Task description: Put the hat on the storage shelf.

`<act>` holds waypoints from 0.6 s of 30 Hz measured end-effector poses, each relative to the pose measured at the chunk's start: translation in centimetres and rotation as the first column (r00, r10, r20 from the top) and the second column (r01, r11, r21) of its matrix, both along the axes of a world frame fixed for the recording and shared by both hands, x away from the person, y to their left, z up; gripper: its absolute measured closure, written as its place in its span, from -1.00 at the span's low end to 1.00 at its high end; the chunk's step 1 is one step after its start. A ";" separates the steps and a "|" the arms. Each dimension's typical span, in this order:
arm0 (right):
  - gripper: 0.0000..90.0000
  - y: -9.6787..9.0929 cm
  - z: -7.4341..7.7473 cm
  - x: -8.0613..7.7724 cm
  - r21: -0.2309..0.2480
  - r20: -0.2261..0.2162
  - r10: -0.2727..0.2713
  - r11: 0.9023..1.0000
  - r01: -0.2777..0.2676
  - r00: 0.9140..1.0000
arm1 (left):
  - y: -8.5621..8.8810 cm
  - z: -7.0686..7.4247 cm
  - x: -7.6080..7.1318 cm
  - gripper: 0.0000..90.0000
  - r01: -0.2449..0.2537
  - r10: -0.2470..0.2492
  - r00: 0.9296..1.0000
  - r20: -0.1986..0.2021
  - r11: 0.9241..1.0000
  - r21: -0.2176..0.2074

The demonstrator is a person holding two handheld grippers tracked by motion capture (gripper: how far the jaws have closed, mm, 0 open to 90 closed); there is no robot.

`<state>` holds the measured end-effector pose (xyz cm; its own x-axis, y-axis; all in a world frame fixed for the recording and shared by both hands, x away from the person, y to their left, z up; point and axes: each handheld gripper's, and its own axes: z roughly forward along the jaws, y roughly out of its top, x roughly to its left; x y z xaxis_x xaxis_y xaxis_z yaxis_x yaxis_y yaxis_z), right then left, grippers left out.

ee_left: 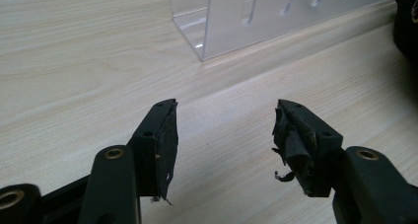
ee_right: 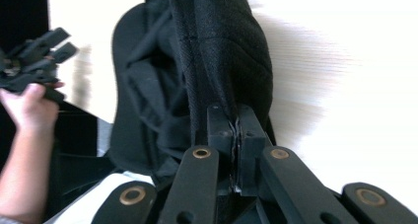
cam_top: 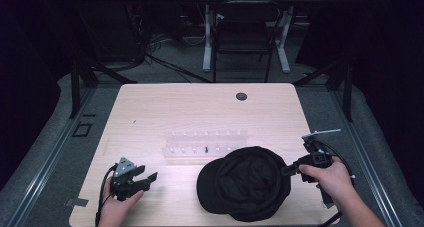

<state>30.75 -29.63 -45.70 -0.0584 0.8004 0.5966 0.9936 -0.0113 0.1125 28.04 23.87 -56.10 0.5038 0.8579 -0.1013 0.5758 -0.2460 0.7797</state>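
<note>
A black cap [cam_top: 245, 182] lies upside down on the wooden table [cam_top: 200, 107], its hollow facing up. My right gripper [cam_top: 286, 170] is shut on the cap's right rim, and in the right gripper view the black cloth [ee_right: 217, 61] is pinched between the two jaws [ee_right: 236, 125]. My left gripper [cam_top: 147, 179] rests at the table's front left, open, nothing between its jaws. In the left gripper view its fingertips [ee_left: 165, 130] stand wide apart over bare wood, midpoint [ee_left: 224, 130].
A clear plastic rack [cam_top: 205, 143] with rows of slots stands just behind the cap; its corner [ee_left: 217, 21] is ahead of the left gripper. A small dark hole [cam_top: 241, 96] sits at the table's far side. A chair [cam_top: 245, 37] stands beyond the table.
</note>
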 end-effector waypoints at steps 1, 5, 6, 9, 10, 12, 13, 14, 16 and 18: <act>0.96 0.1 0.2 0.0 0.008 -0.001 -0.012 1.000 0.012 1.000 | 0.0 0.0 0.0 -0.05 0.000 0.000 1.000 0.000 1.000 0.000; 0.96 0.1 0.8 -0.1 0.034 0.008 0.009 0.999 -0.010 1.000 | 0.0 0.0 0.0 -0.05 -0.002 0.002 1.000 0.002 1.000 -0.001; 0.96 0.1 0.9 -0.1 0.041 0.009 0.006 0.999 -0.007 1.000 | 0.0 0.0 0.0 -0.05 -0.002 0.002 1.000 0.001 1.000 0.000; 0.96 0.1 1.2 0.0 0.050 0.003 0.021 0.999 -0.021 1.000 | 0.0 0.0 0.0 -0.05 -0.001 0.001 1.000 -0.003 1.000 0.002; 0.97 0.1 1.3 0.0 0.056 0.000 0.017 0.998 -0.017 1.000 | 0.0 0.0 0.0 -0.05 0.001 0.000 1.000 -0.004 1.000 0.003; 0.97 0.1 1.5 0.0 0.068 -0.006 0.015 0.998 -0.015 1.000 | 0.0 0.0 0.0 -0.05 -0.002 0.002 1.000 -0.001 1.000 0.002; 0.97 0.1 1.6 0.1 0.080 -0.009 0.021 0.997 -0.021 1.000 | 0.0 0.0 0.0 -0.05 0.000 0.000 1.000 -0.004 1.000 0.004; 0.97 0.1 1.7 0.1 0.087 -0.006 0.015 0.996 -0.014 1.000 | 0.0 0.0 0.0 -0.05 -0.002 0.002 1.000 -0.001 1.000 0.003; 0.97 0.1 1.9 0.1 0.110 -0.024 0.014 0.994 -0.011 1.000 | 0.0 0.0 0.0 -0.05 -0.003 0.003 1.000 0.001 1.000 0.001; 0.97 0.1 2.0 0.1 0.131 -0.020 0.013 0.991 -0.011 1.000 | 0.0 0.0 0.0 -0.05 -0.003 0.003 1.000 0.002 1.000 0.000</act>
<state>30.82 -29.54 -43.74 -0.0543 0.7144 0.6976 0.9958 -0.0128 0.0905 28.02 23.82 -56.13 0.5012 0.8595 -0.0998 0.5747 -0.2444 0.7810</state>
